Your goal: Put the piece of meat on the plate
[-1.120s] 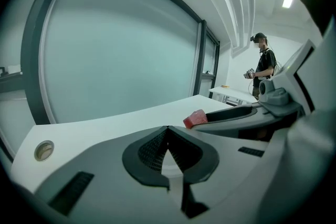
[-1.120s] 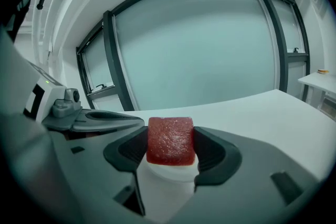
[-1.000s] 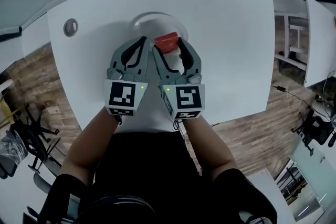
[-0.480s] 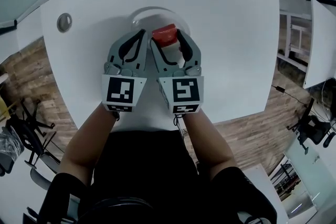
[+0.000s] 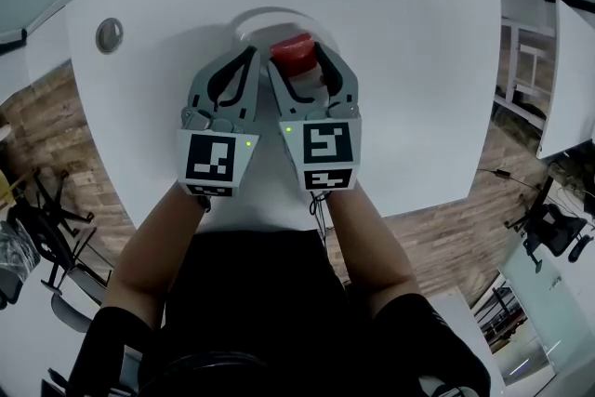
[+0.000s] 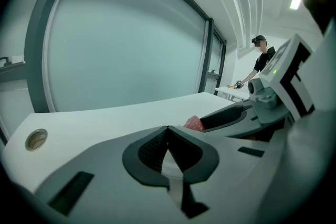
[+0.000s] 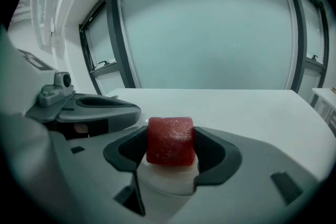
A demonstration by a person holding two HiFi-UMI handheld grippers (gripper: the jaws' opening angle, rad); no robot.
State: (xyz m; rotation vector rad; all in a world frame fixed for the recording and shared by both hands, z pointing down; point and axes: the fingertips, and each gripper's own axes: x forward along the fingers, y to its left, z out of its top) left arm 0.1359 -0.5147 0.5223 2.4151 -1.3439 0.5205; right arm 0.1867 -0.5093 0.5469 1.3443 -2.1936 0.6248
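Right gripper view: the piece of meat (image 7: 169, 140), a red block with rounded corners, sits at the centre of the frame, clamped on its left and right sides by the dark pads (image 7: 209, 150) of the right gripper (image 7: 169, 143). The jaws are set narrow, no wider than the block. Just below the meat a white curved surface shows in the gap between the jaws: the plate (image 7: 167, 182). Whether the meat rests on it or hangs just above it cannot be told.

In the head view the meat (image 5: 291, 53) lies upper centre, over the near part of the plate (image 5: 255, 17), with the right gripper (image 5: 297, 62) reaching up to it from below. Just beside it, to the left in the frame, is the left gripper (image 5: 252, 58). In the left gripper view its jaws are closed tip to tip at the lower centre, with nothing between them (image 6: 168, 130). A pinkish corner of the meat (image 6: 192, 123) peeks out right of centre there, behind the other gripper's jaw.

Both marker cubes, left (image 5: 218, 161) and right (image 5: 323, 153), sit side by side at mid-frame. The white table (image 5: 418, 60) fills the upper half, with a round metal cap (image 5: 109, 34) at the upper left. Wooden floor (image 5: 51, 125) shows at the left edge. Far off at the upper right of the left gripper view, a person (image 6: 262, 57) stands by another table.
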